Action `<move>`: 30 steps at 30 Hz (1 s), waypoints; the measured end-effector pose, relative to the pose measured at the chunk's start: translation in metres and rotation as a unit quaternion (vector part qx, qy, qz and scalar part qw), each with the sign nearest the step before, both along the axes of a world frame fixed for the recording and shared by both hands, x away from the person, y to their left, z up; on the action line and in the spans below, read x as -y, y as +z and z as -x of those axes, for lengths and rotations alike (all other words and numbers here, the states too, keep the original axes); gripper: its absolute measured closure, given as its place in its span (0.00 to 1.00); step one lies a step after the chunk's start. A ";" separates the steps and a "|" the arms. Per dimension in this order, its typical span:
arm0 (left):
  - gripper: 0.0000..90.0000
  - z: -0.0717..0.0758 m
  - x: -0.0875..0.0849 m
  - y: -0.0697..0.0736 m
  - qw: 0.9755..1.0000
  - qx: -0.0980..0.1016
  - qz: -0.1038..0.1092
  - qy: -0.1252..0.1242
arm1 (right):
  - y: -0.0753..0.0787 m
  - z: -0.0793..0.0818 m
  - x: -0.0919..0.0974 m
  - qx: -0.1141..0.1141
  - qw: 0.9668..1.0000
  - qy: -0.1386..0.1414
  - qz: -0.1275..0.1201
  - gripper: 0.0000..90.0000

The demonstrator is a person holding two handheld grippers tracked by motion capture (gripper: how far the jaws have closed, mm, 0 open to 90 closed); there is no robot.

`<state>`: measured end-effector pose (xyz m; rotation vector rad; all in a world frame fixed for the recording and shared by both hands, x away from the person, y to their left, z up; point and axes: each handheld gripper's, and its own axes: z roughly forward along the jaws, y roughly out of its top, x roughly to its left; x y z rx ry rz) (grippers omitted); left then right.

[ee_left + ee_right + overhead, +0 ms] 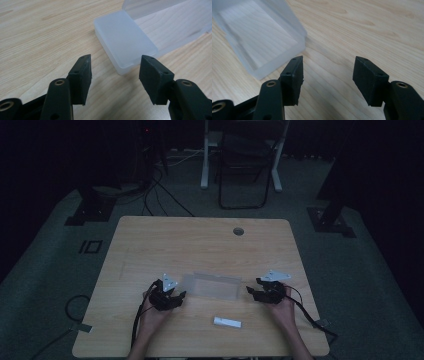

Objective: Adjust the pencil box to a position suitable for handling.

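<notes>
Our left hand-held gripper (pixel 176 296) sits near the left end of a clear plastic box (pixel 212 286), and we see its jaws standing fairly wide with nothing between them. In the left gripper view the left hand-held gripper (pixel 115 75) points at the box's lid (pixel 125 41), a frosted, shallow rectangle with rounded corners that lies flat on the tabletop (pixel 42 32). The lid's near corner sits just beyond the open jaws, apart from both pads. The lid holds nothing.

Our right hand-held gripper (pixel 251 292) sits near the right end of the same box, and its jaws are also parted, somewhat less wide, with only bare wood between them. In the right gripper view the right hand-held gripper (pixel 327 75) has the box's tray (pixel 259 42) just beyond its left-hand pad; we cannot tell whether that pad touches the wall. The tray's walls are cloudy, and through its floor we see wood grain, so it holds nothing.

From the high view the box lies open across the middle of the tabletop (pixel 200 240), between the two hand-held grippers. Nearer to us, towards the right, a small white bar (pixel 227 322) lies flat on the wood, well apart from the box. At the far side, a round hole (pixel 238 231) is cut in the tabletop.
</notes>
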<state>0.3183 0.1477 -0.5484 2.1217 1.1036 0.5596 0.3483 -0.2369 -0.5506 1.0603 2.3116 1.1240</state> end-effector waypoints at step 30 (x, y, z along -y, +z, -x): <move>0.51 -0.064 0.067 -0.001 0.999 0.016 -0.026 -0.032 | 0.012 0.012 -0.010 0.013 0.999 0.042 -0.027 0.56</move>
